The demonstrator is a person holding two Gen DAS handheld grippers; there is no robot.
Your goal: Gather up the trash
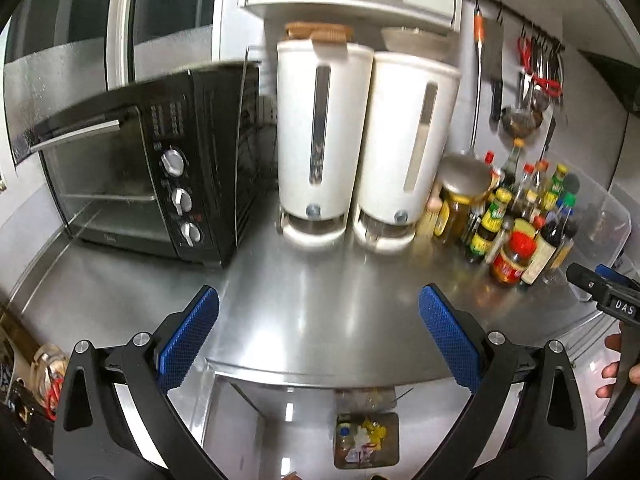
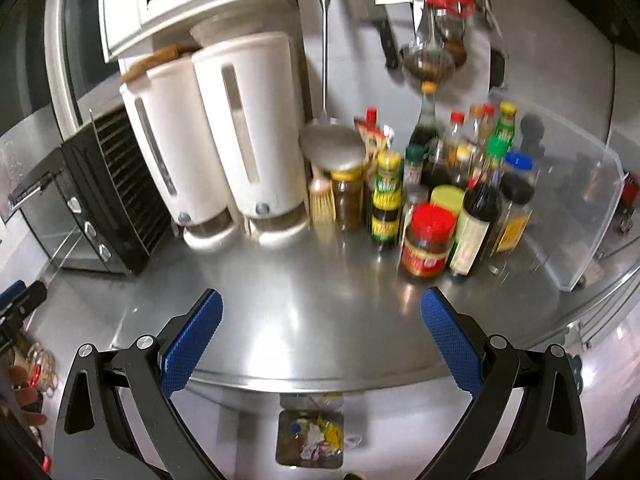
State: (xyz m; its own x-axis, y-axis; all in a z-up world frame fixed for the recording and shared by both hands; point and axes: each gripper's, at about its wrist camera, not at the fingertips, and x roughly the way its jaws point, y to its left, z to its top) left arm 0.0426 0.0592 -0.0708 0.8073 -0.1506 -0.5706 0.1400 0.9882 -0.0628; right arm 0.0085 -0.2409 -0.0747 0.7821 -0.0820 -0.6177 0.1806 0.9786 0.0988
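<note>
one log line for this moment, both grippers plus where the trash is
left gripper: open, empty | right gripper: open, empty | both over steel counter | trash bin: below counter edge, holds trash

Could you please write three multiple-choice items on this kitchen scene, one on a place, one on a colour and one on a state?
1. Where is the black toaster oven relative to the two white dispensers?
A. To their left
B. To their right
C. On top of them

2. What colour is the lid of the front sauce jar?
A. Blue
B. Red
C. White

3. How are both grippers?
A. Shut on a bottle
B. Shut, empty
C. Open, empty

Answers: 1 A, the oven sits left of the dispensers. 2 B, its lid is red. 3 C, the left gripper and right gripper show spread fingers above bare countertop.
</note>
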